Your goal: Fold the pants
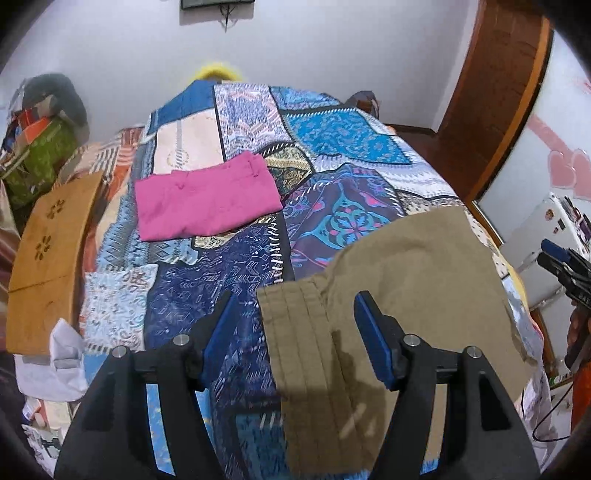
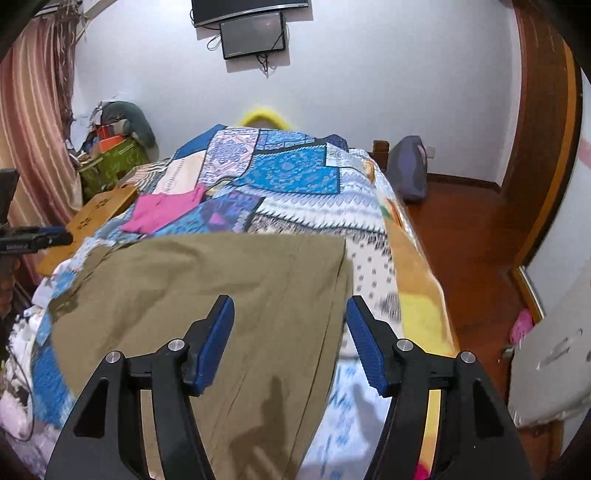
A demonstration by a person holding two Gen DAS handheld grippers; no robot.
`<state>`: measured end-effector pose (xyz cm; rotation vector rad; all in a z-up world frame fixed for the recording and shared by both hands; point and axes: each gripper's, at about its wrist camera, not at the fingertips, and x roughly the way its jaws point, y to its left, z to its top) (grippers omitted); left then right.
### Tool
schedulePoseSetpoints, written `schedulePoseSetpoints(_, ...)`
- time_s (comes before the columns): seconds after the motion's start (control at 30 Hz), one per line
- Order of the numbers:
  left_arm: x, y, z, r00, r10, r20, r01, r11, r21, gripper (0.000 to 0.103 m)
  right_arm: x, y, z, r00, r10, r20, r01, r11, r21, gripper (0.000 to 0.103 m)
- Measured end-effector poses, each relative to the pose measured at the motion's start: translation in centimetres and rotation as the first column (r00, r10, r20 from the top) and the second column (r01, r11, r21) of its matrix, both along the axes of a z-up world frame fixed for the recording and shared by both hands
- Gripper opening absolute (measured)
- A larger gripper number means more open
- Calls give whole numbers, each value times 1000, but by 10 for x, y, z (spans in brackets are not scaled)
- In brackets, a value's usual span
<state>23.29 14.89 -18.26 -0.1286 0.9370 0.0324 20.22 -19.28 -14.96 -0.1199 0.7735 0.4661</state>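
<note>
Khaki pants lie folded flat on the patchwork bedspread, at the near end of the bed, hem edges stacked on their left side. Left tool hangs over the pants' left edge, jaws apart, nothing between the blue pads, no contact with fabric. Right tool hangs over the pants' right edge, jaws apart too, empty; one pad above the khaki, the other above the bedspread. Each tool shows at the other view's side edge; small white lettering on its black body, too blurred to read.

Pink folded garment lies on the bedspread beyond the pants, to the left, well apart from them. Wooden board with flower cutouts sits left of the bed. Dark screen on the wall beyond the bed, no readable text. Wooden door frame to the bed's right.
</note>
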Motion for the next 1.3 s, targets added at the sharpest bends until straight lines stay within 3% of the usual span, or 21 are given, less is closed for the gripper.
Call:
schedulePoseSetpoints(0.27,42,8,-38,997,8,-83,-11,999,-36,64,80,14,-36,998,1,-69,-4,999,-38,59)
schedulePoseSetpoints(0.5,56,10,-59,994,-17,-106,11,998,-64,64,135,29,-75,989,22,-148,-33,996,-77,59)
schedulePoseSetpoints(0.57,56,11,-63,995,-6,-104,2,999,-44,66,145,31,-87,983,26,-180,-39,997,-71,54)
schedulePoseSetpoints(0.6,58,12,-65,994,1,-107,-4,999,-33,67,148,32,-92,980,26,-199,-41,997,-72,44)
schedulePoseSetpoints(0.67,59,16,-70,993,18,-113,-22,999,-34,67,152,33,-99,974,36,-223,-50,997,-59,42)
schedulePoseSetpoints(1.0,58,19,-78,991,77,-112,-75,997,16,73,153,39,-99,975,15,-224,-42,993,-114,40)
schedulePoseSetpoints(1.13,57,19,-66,989,80,-124,-78,997,20,72,146,45,-79,980,-14,-199,-21,985,-170,41)
schedulePoseSetpoints(1.3,36,-1,-30,999,28,-46,-26,999,43,72,109,48,-36,984,69,-166,-79,995,-53,43)
